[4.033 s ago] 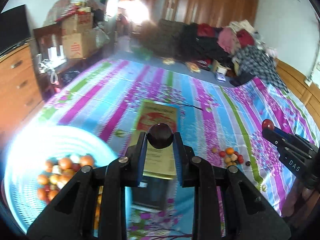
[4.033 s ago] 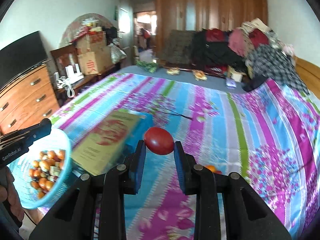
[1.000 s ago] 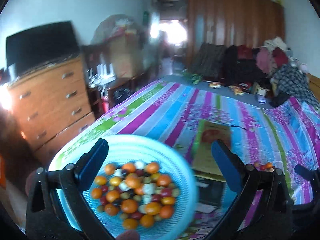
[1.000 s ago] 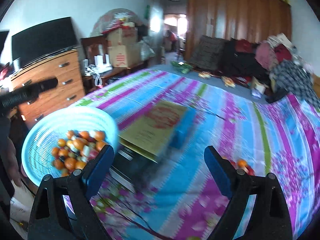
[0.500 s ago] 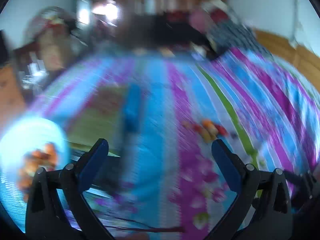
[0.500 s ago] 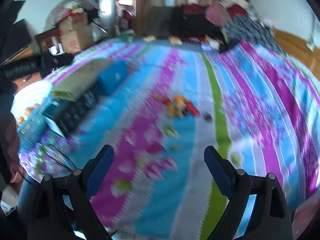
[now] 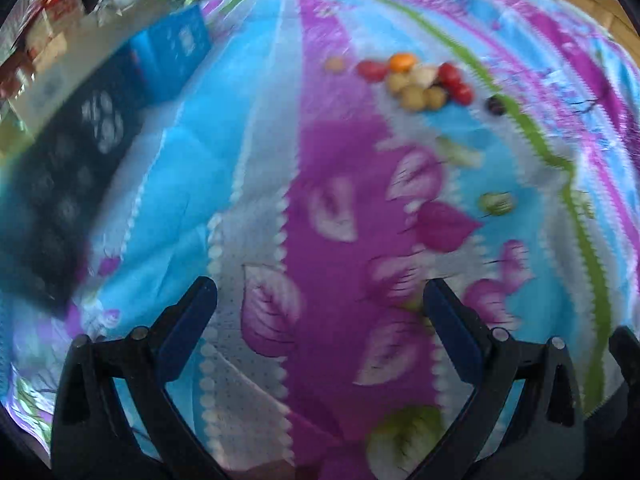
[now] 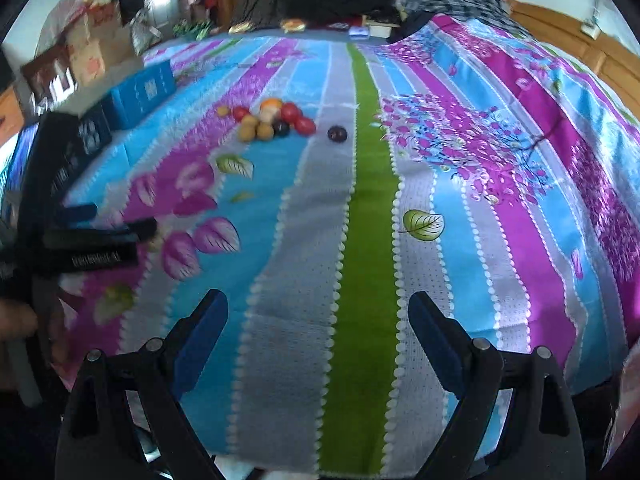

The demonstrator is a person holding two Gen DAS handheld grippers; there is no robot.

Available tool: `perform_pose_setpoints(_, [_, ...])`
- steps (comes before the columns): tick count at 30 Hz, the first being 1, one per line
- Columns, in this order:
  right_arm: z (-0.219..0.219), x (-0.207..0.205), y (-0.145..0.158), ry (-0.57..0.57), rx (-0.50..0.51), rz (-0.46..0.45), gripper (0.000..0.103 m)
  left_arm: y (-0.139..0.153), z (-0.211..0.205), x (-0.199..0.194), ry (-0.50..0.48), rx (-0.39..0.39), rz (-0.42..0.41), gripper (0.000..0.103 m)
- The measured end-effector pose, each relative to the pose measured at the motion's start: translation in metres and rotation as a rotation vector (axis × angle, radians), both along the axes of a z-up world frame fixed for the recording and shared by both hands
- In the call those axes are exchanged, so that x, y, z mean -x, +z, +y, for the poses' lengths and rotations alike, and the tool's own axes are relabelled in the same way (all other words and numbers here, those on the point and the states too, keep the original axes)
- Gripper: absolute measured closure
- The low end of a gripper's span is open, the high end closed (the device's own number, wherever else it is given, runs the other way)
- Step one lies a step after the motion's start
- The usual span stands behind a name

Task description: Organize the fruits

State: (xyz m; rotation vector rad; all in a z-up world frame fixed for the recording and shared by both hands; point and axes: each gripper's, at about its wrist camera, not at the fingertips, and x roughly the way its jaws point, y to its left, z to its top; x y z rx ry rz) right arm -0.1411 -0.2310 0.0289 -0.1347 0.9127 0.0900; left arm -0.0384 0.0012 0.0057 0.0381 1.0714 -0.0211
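Below me is a bed covered by a striped sheet [image 8: 360, 208] in blue, magenta, grey and green, printed with leaves and blossom. I see a small cluster of fruits [image 8: 270, 120] lying directly on it: red, yellow-brown, orange and dark pieces, touching one another. One dark fruit [image 8: 337, 133] lies apart, just beside the green stripe. A blue box [image 8: 142, 94] and a black box [image 8: 66, 152] lie at the sheet's left side

Motion blur smears the left wrist view: the black box [image 7: 60, 184] near the bedspread's [image 7: 248, 128] left edge shows no readable markings, cut off at the frame's left.
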Motion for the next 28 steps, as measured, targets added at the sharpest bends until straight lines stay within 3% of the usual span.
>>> perform_pose_setpoints(5, [-0.006, -0.01, -0.023, 0.055, -0.052, 0.043, 0.01, -0.006, -0.007, 0.003, 0.049, -0.022, -0.063, 0.0])
perform_pose_setpoints(7, [-0.016, -0.019, -0.028, 0.026, -0.108, 0.052, 0.01, -0.009, -0.008, 0.008, 0.072, -0.029, -0.111, 0.0])
perform_pose_setpoints(10, [-0.031, -0.033, -0.044, -0.041, -0.153, 0.106, 0.009, -0.01, -0.005, 0.009, 0.069, -0.02, -0.111, 0.0])
perform_pose_setpoints(13, [-0.034, -0.04, -0.05, -0.047, -0.189, 0.135, 0.0, -0.014, -0.005, 0.001, 0.062, -0.019, -0.115, 0.0])
perform_pose_setpoints(18, [-0.018, -0.041, -0.055, -0.033, -0.094, 0.139, 0.0, -0.016, -0.006, 0.002, 0.058, -0.017, -0.126, 0.0])
perform_pose_setpoints(28, [-0.022, -0.041, -0.057, -0.039, -0.102, 0.139, 0.0, -0.016, -0.005, 0.003, 0.054, -0.012, -0.129, 0.0])
